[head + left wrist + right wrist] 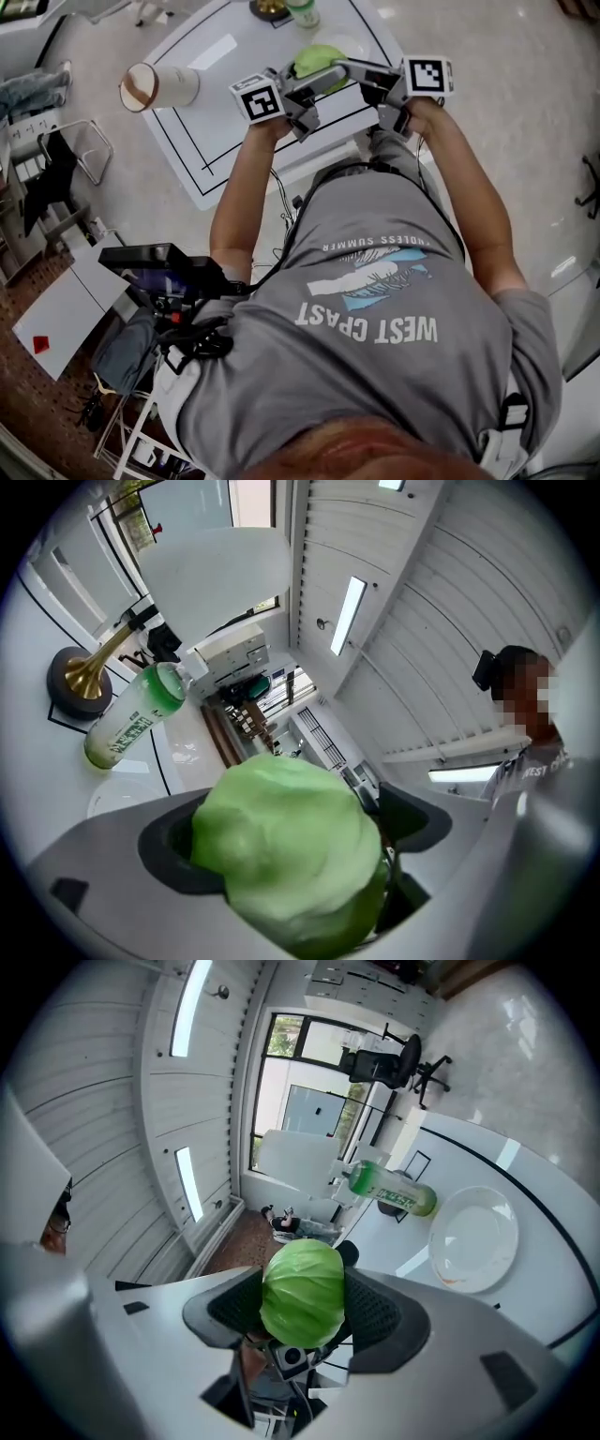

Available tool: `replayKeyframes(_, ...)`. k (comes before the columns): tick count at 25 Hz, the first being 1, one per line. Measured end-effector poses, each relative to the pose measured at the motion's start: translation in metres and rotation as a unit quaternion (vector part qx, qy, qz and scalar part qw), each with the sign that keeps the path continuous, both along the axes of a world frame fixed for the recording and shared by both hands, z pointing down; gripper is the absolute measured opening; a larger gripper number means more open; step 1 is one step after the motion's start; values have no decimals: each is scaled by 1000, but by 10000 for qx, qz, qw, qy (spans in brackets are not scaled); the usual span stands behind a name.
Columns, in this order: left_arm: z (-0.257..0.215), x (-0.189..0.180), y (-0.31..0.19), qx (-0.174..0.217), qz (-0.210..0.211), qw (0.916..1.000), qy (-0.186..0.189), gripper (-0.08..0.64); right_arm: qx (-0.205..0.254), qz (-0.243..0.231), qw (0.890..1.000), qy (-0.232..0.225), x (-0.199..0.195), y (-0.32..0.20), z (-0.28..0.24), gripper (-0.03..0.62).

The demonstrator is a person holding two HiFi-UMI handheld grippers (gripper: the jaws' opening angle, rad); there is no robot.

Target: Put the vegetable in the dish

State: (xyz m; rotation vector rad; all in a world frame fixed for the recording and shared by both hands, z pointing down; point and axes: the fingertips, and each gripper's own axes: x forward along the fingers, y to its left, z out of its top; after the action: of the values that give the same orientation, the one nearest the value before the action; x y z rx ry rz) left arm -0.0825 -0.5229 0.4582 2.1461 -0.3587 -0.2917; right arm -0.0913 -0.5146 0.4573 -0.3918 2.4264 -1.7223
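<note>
A green cabbage point(317, 62) hangs over the white table point(216, 141), between both grippers. In the right gripper view the cabbage point(302, 1290) sits squeezed between the dark ribbed pads point(380, 1312), so my right gripper point(302, 1314) is shut on it. In the left gripper view the cabbage point(286, 846) fills the space between the jaws of my left gripper point(292, 855), which stand wide and open, the right pad point(412, 816) apart from it. A white dish point(473, 1238) lies empty on the table beyond the cabbage. In the head view the left gripper point(317, 92) and right gripper point(364, 80) meet at the cabbage.
A green-capped bottle point(392, 1188) lies on its side near the dish, next to a brass-coloured stand point(80, 677). A cardboard roll point(155, 86) lies at the table's left corner. Chairs, boxes and gear crowd the floor at the left point(56, 178).
</note>
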Motion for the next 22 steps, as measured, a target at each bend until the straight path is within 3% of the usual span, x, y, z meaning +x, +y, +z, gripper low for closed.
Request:
replayKeyframes(9,77,19,-54,111,-433,9957,-808,530,-820,343,9958,199,35,-46,100,264)
replayKeyframes(14,117,21,-82,50,-916,9906,-1011,536,-877,369,9953,155,42,-75,140,264)
replayKeyframes(19,132,14,-88,173,-1562,9781,-1369,540,-965,335,9923,702,51,-80,163,262)
replayKeyframes(22,135,13,-90,527,-1828,9658,-1762,538,-730,195,9935,847,50,-83,164,239)
